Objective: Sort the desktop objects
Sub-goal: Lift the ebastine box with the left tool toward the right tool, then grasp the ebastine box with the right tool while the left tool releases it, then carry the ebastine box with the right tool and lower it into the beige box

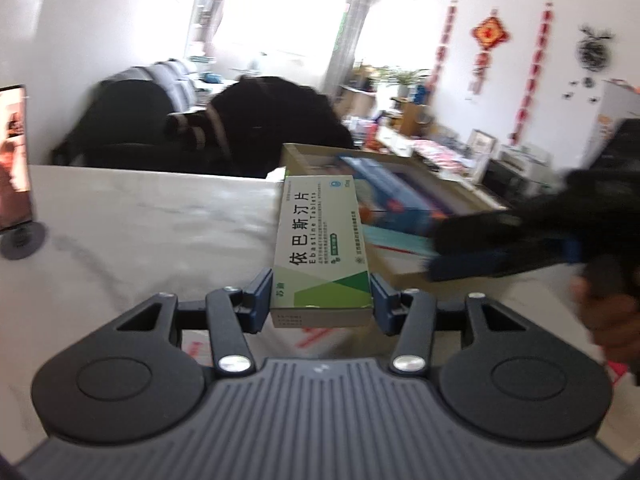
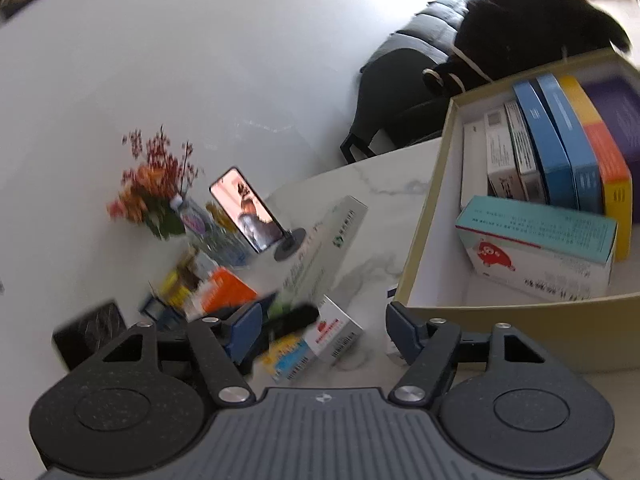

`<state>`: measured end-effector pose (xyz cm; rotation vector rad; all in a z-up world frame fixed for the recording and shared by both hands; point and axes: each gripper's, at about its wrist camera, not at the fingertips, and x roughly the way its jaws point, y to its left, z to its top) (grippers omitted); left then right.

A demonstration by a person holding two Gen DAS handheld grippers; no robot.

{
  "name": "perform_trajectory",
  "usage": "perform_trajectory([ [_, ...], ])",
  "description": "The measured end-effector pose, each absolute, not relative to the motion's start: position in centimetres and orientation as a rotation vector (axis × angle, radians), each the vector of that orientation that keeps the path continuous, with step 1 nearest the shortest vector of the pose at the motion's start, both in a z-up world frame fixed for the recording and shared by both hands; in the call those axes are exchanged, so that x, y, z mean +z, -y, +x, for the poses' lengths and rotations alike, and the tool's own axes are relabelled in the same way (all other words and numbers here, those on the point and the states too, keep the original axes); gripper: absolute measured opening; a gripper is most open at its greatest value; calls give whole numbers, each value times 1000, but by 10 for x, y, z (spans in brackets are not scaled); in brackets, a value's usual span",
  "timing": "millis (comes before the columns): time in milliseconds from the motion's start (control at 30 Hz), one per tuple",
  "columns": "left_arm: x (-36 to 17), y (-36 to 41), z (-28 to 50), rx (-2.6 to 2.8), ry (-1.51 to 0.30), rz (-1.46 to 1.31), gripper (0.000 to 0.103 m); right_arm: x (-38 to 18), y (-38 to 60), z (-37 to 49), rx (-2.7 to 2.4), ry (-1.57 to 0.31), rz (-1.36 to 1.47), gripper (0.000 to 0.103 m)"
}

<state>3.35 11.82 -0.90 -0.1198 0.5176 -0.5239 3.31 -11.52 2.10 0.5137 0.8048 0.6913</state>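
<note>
My left gripper [image 1: 322,300] is shut on a green-and-white tablet box [image 1: 324,248], held above the marble table just left of the open cardboard box [image 1: 404,276]. That box shows in the right wrist view [image 2: 424,216] holding several upright medicine boxes and a teal-and-white box [image 2: 540,248] lying in front. My right gripper [image 2: 324,336] is open and empty, above the table at the box's near left corner. It appears blurred in the left wrist view [image 1: 500,240]. The held tablet box also shows blurred in the right wrist view [image 2: 320,256].
Loose medicine boxes [image 2: 332,332] and an orange box [image 2: 224,292] lie on the table below the right gripper. A phone on a stand [image 2: 248,210], a flower vase [image 2: 160,196] and a dark coaster [image 2: 92,332] stand at the left. A chair with a black bag [image 1: 272,120] is behind.
</note>
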Motion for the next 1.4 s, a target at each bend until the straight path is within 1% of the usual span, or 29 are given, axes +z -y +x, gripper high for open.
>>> perform_trajectory([
  [67,-8,-113,32,-573,-515,-124,48,17,119,37,692,-819,561,71],
  [133,-8,-109,35,-611,-521,-126,48,12,123,40,695,-834,601,67],
  [233,-10,-102,41,-646,-547,-121,48,8,128,42,686,-845,635,60],
  [300,-11,-97,46,-651,-561,-105,48,5,132,44,676,-848,656,50],
  [400,-13,-91,49,-658,-571,-87,48,1,138,46,676,-854,701,42],
  [433,-13,-90,49,-660,-570,-81,48,1,139,46,671,-853,703,40],
  [467,-13,-89,50,-661,-571,-78,48,0,140,46,664,-853,703,35],
  [667,-18,-84,42,-683,-599,-72,50,1,145,41,666,-823,704,23],
  [800,-22,-83,40,-698,-606,-60,51,5,146,39,653,-804,663,22],
  [900,-22,-82,42,-705,-624,-55,57,8,148,40,643,-794,650,22],
  [967,-20,-81,43,-711,-637,-51,71,11,150,42,636,-786,645,22],
  [1067,-16,-81,39,-720,-632,-43,81,17,156,44,616,-768,642,22],
  [1167,-18,-80,33,-725,-632,-37,84,23,166,42,593,-746,644,22],
  [1400,-30,-78,34,-717,-685,-52,84,33,197,43,507,-701,631,22],
])
